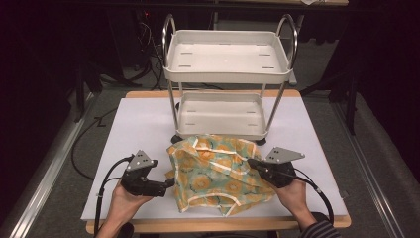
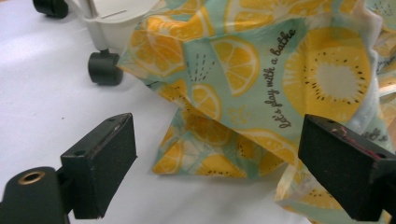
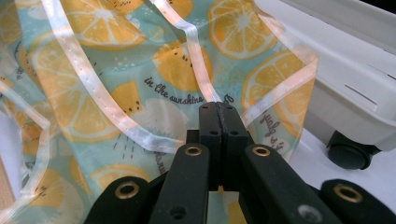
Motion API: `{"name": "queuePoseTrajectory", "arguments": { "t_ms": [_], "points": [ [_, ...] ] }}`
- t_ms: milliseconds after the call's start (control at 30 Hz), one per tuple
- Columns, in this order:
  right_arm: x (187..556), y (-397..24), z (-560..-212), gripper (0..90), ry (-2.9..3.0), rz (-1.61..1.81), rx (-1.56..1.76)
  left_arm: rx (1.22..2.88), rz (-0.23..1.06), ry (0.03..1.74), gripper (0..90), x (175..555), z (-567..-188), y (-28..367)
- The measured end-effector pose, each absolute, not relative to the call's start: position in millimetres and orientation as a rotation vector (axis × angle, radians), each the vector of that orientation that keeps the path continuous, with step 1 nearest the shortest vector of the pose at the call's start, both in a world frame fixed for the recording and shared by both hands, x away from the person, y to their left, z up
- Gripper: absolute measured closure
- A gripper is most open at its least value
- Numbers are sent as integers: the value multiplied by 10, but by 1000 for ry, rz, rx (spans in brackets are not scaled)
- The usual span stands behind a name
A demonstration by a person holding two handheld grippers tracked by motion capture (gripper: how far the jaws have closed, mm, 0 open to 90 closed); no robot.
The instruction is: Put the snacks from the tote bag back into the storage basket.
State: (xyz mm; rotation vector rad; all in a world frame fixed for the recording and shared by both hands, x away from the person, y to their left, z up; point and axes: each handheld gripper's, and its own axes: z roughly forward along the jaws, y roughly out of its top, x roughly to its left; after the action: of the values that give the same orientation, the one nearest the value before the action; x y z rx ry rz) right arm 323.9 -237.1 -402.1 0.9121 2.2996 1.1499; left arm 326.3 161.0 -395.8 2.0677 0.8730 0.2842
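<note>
My right claw [image 1: 253,163] is clenched on the lemon-print cloth [image 1: 214,173] at its 3 o'clock edge; my left claw [image 1: 167,184] stands released at 9 o'clock; cloth lies crumpled on the tabletop [image 1: 133,129], before the 2-tier cart [image 1: 225,64]

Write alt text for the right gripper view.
The right tool, its two black jaws pressed together, pinches a lemon-print cloth with glossy white trim and printed script. To the right, a white cart's lower tray and a black caster stand on the white table.
</note>
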Motion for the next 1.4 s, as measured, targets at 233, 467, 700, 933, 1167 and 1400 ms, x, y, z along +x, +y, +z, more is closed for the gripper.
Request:
{"name": "queuePoseTrajectory", "arguments": {
  "t_ms": [233,467,700,933,1167,1400],
  "points": [
    [3276,-2373,-4036,900,2291,1137,933,2047,285,849,118,3183,-3833,1606],
    [3293,-2372,-4043,900,2288,1121,927,2045,277,813,102,3089,-3728,1546],
    [3283,-2362,-4037,900,2287,1130,925,2076,315,828,131,3093,-3748,1445],
    [3270,-2362,-4028,895,2284,1141,922,2095,345,846,259,3225,-3853,1307],
    [3231,-2365,-4008,791,2286,1168,920,2091,294,836,534,3338,-3918,1252],
    [3146,-2402,-3964,484,2280,1193,895,2097,261,849,776,3462,-3973,1216]
  ]
}}
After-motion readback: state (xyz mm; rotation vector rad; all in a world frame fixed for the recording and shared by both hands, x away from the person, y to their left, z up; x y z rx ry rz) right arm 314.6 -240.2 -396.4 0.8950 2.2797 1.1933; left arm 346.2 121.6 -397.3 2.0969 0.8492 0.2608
